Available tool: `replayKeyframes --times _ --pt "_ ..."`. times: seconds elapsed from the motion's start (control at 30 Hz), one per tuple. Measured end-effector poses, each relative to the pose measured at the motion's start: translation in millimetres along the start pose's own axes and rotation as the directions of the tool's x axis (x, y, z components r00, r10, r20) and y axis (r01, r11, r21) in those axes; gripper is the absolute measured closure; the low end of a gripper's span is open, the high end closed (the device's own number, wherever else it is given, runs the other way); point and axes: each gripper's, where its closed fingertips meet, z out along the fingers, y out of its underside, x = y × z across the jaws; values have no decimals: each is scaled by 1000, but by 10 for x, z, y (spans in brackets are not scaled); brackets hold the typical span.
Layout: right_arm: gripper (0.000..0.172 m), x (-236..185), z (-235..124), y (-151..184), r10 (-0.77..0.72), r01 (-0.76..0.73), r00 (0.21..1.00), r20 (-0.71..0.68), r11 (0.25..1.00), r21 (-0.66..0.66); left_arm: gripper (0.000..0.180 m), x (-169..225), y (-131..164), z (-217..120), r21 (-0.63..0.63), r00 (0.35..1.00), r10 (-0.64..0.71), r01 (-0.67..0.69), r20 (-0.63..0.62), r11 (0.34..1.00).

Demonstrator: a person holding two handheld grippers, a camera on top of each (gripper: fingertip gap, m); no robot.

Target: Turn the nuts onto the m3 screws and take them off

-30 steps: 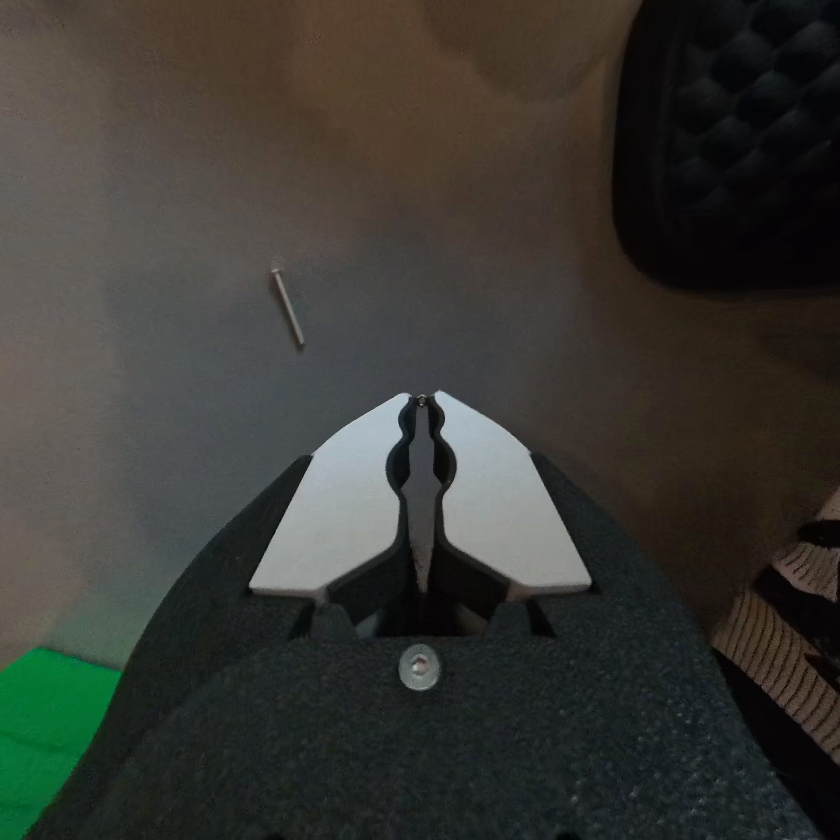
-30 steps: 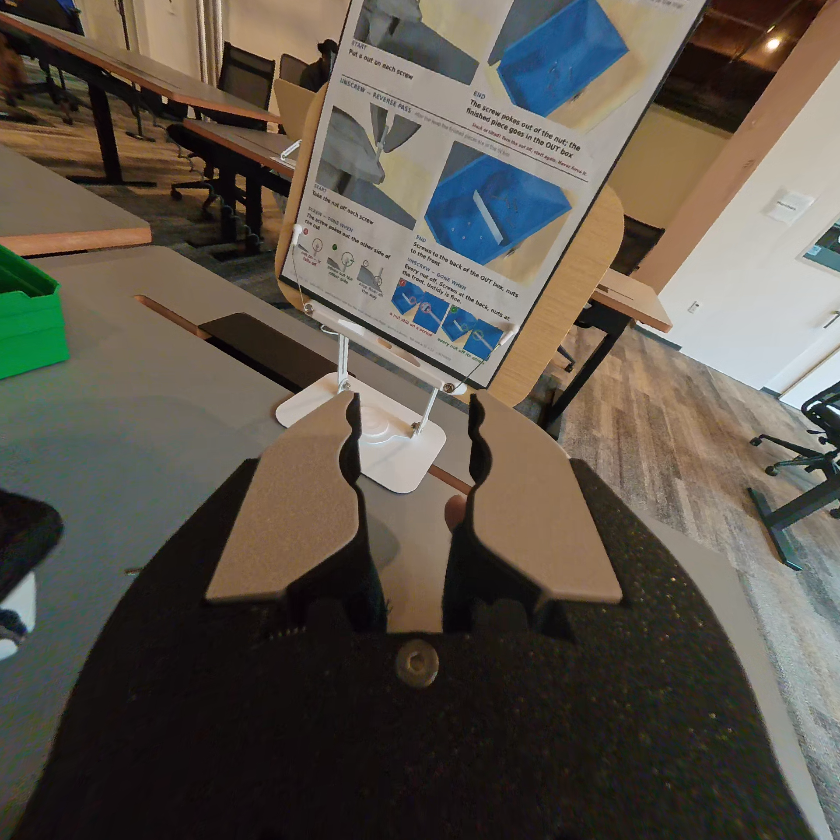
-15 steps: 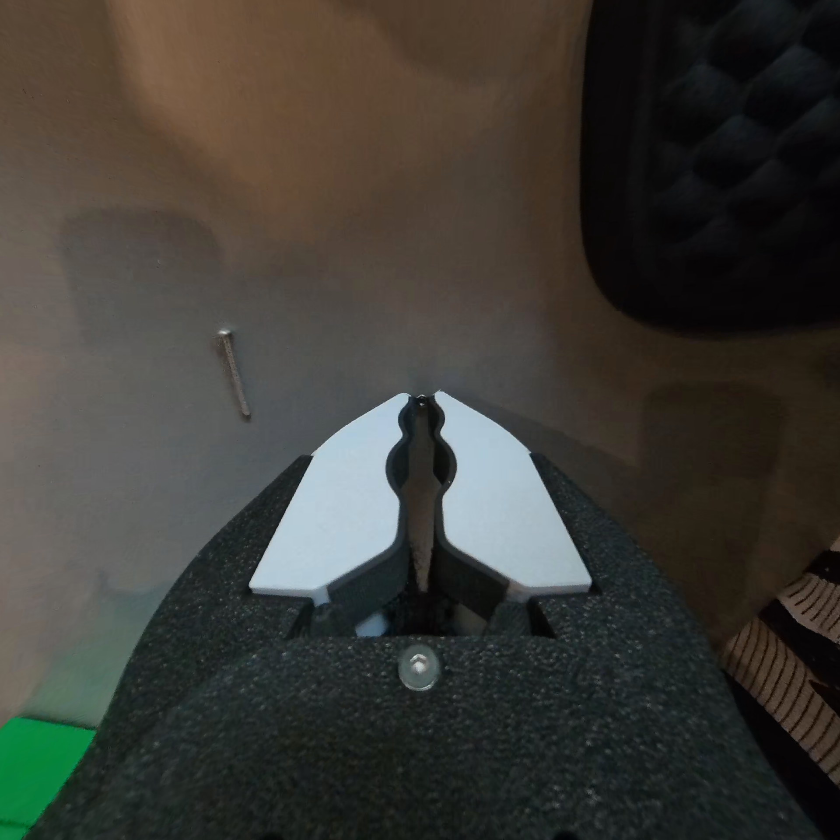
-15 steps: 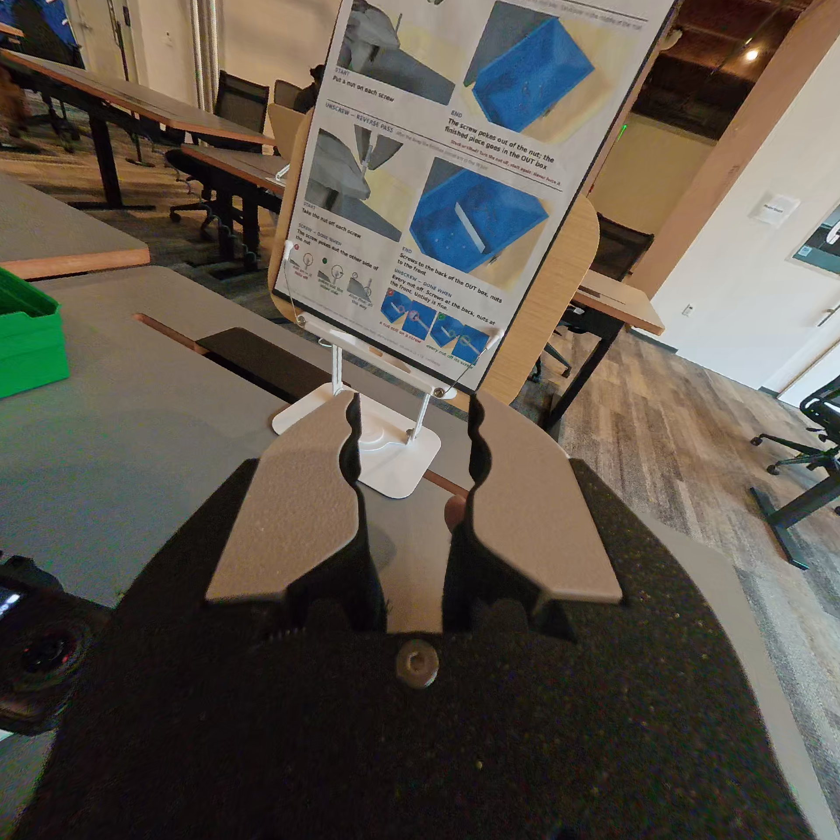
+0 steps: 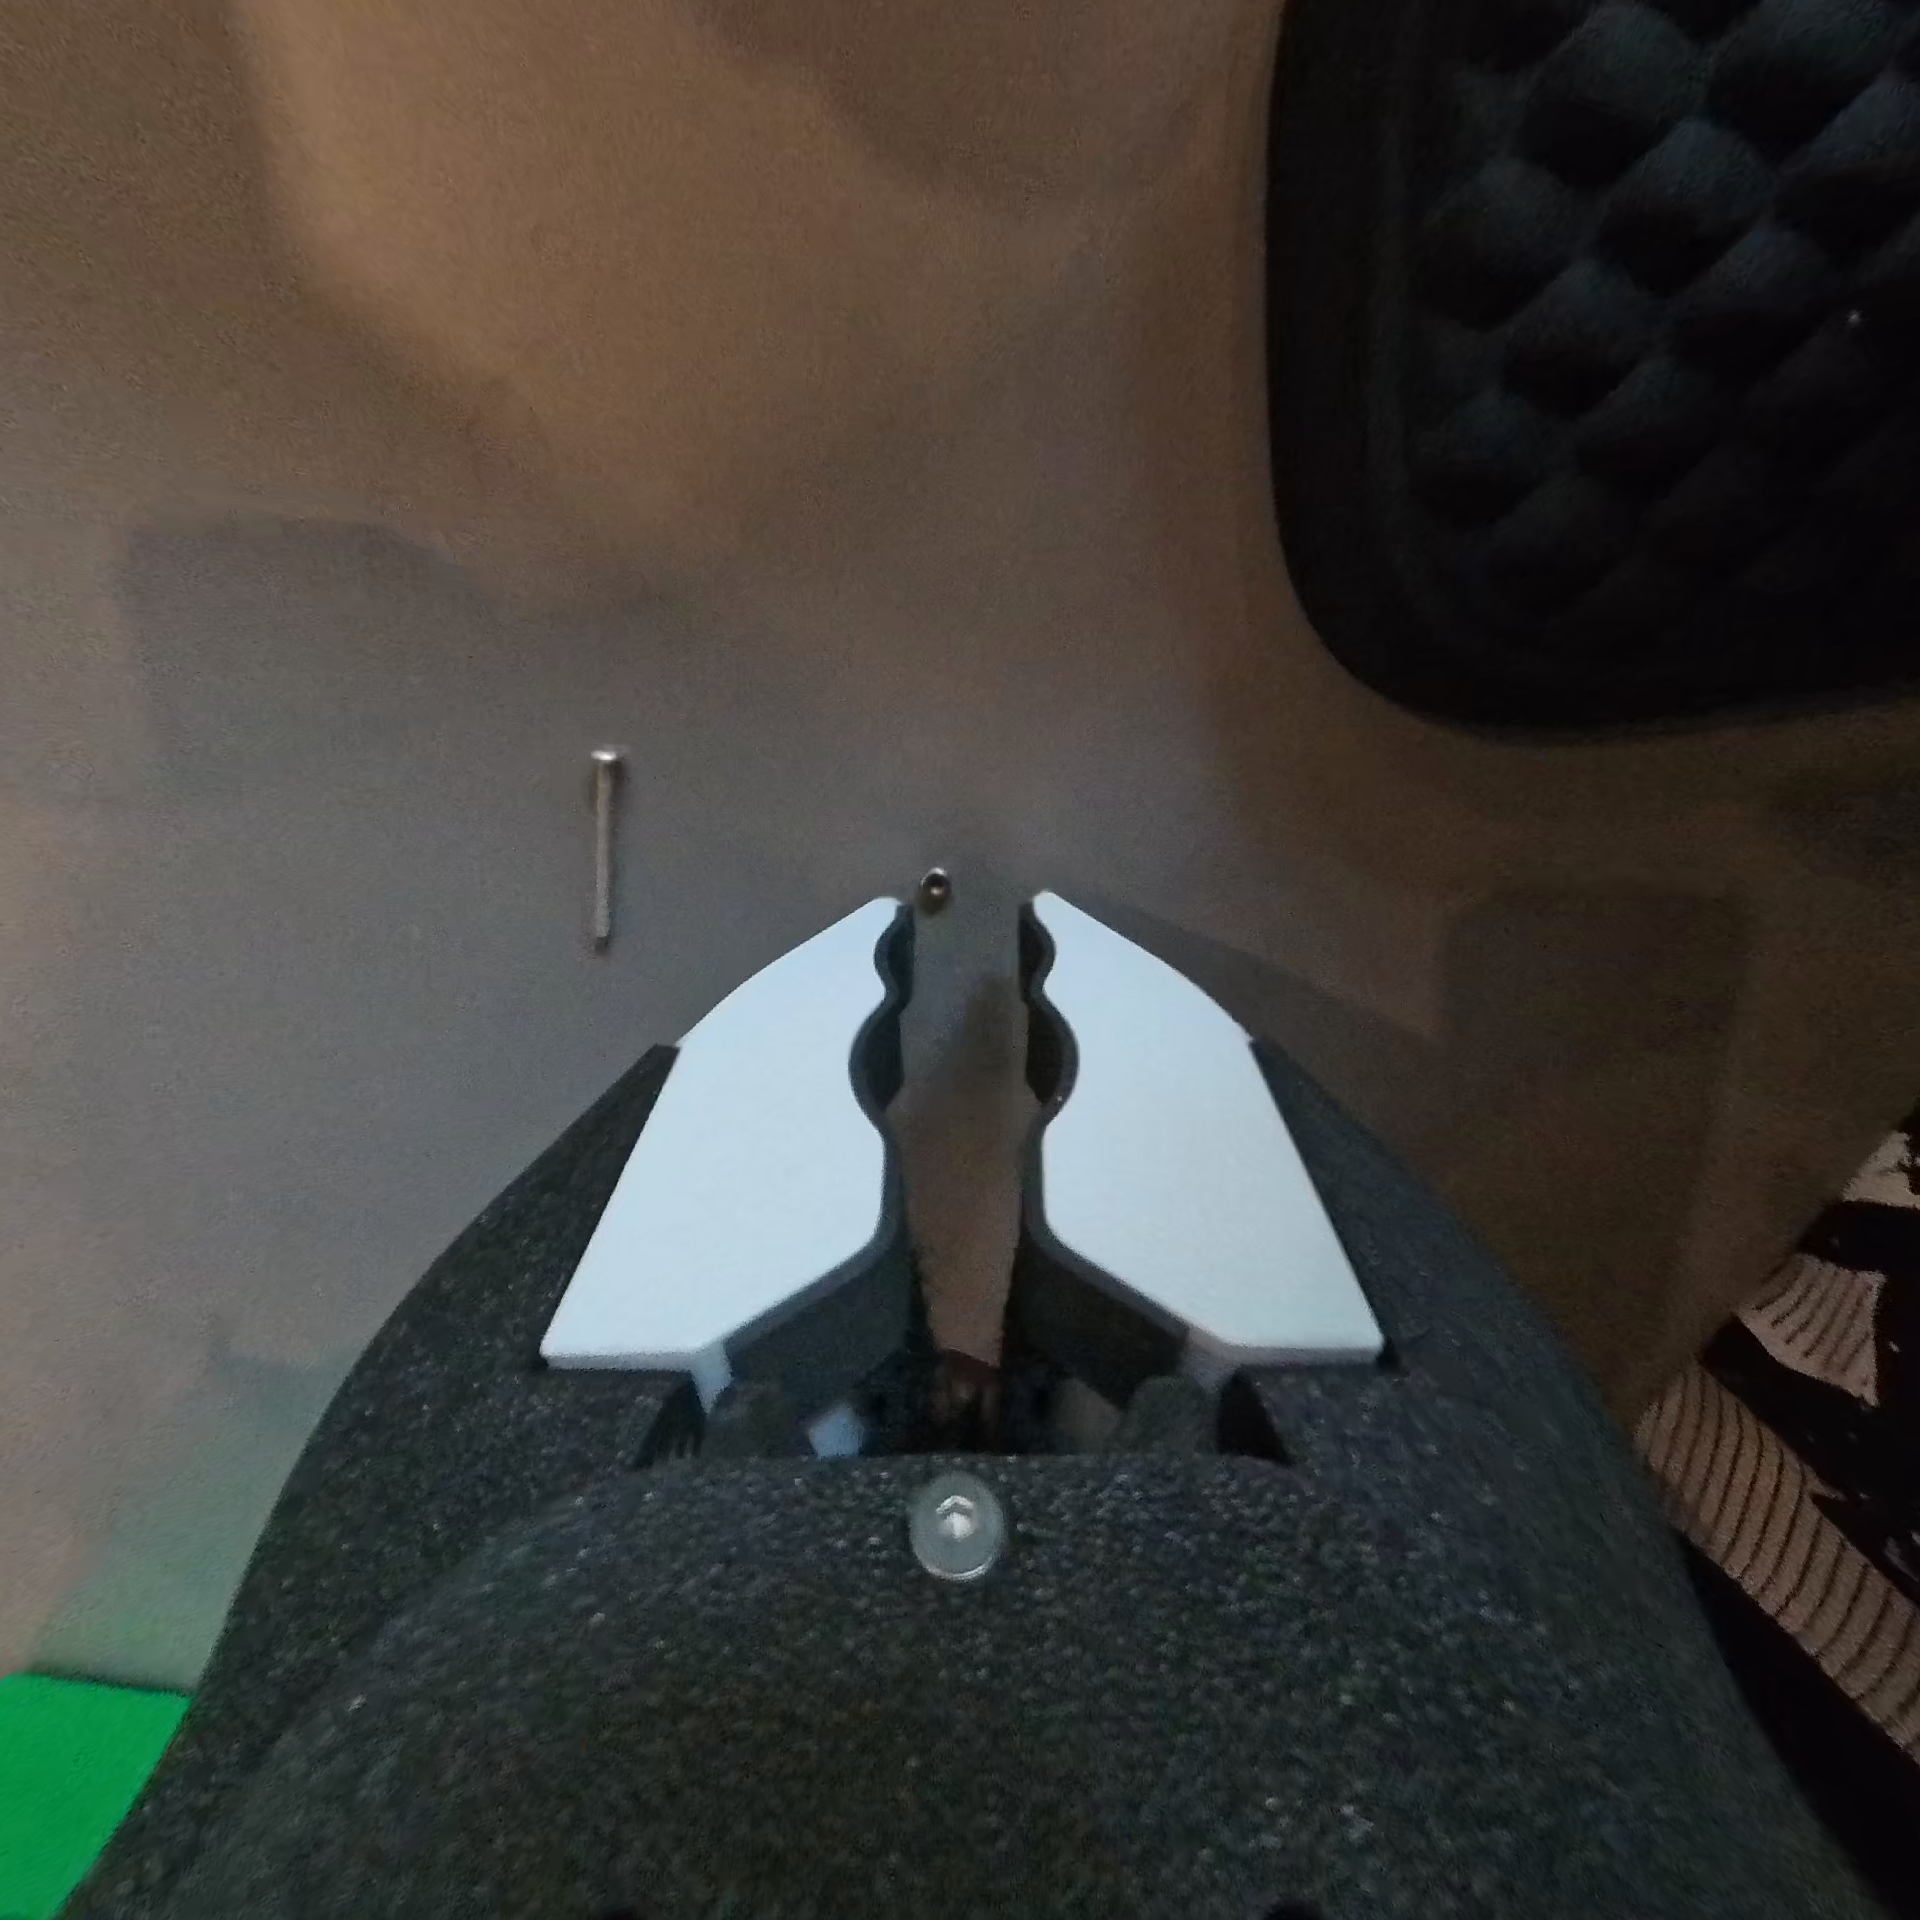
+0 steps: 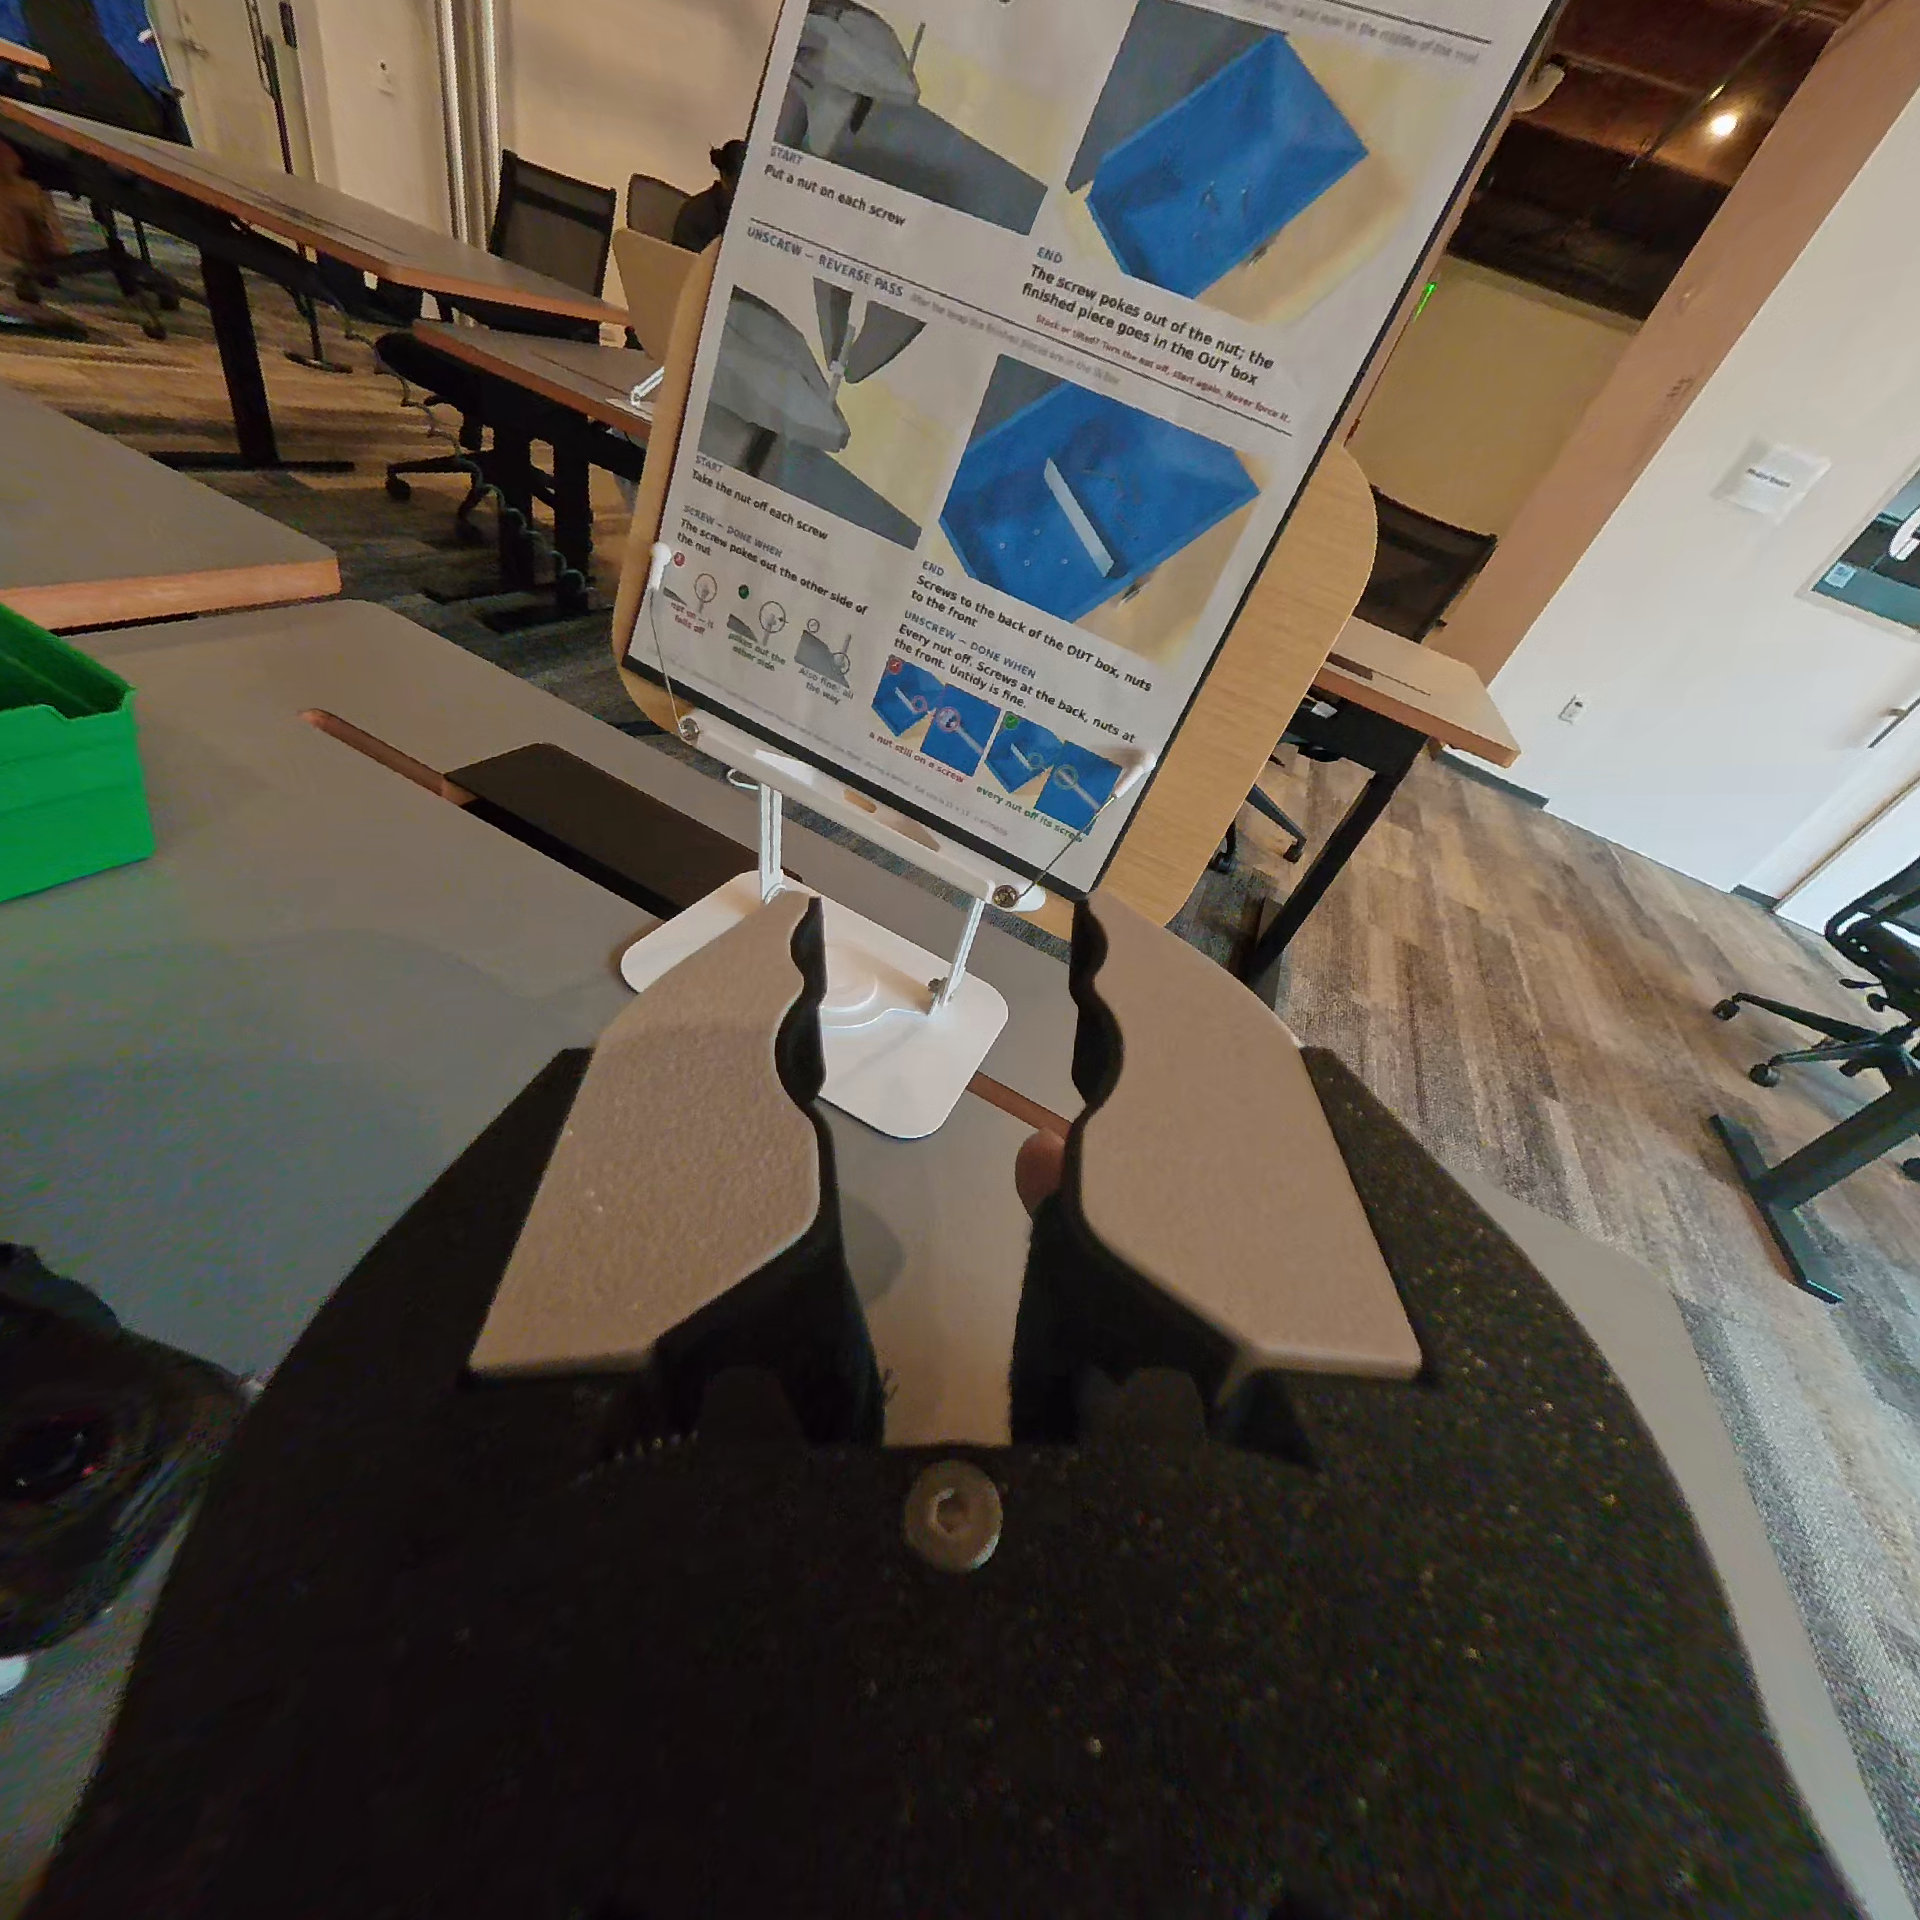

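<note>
- The left gripper point(image 5: 966, 902) points down at the grey table point(image 5: 312, 1039); its fingers point(image 5: 758, 1122) were pressed together on a small nut a moment ago and now stand a little apart.
- The nut point(image 5: 932, 889) sits at the tip of the left-hand finger, clear of the right-hand one, so nothing pinches it; it looks set down on the table.
- A bare screw point(image 5: 604, 847) lies flat on the table just left of the nut, apart from it, head at the far end.
- The right gripper point(image 6: 940, 914) is held above the table, fingers spread wide as before and empty, facing an instruction sheet point(image 6: 1039, 416) on a white stand point(image 6: 914, 1049); a green bin point(image 6: 62, 769) sits far left.
- I judge a nut has just been let go, so this screw and nut are separate.
</note>
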Motion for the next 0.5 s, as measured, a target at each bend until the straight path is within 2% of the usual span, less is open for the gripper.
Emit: replayKeyframes --times 0.1,0.27,0.5 --pt "127 -6 3 2 -1 1 1000 1 1000 -1 154 -68 23 -127 32 1000 -8 8 12 999" --pt "127 -23 5 -6 -7 7 1000 4 1000 -1 154 -321 16 -291 94 998 -33 27 60 995" --pt "127 -3 -6 -4 -6 6 1000 0 1000 0 156 -600 -54 -149 95 996 68 -74 65 993"
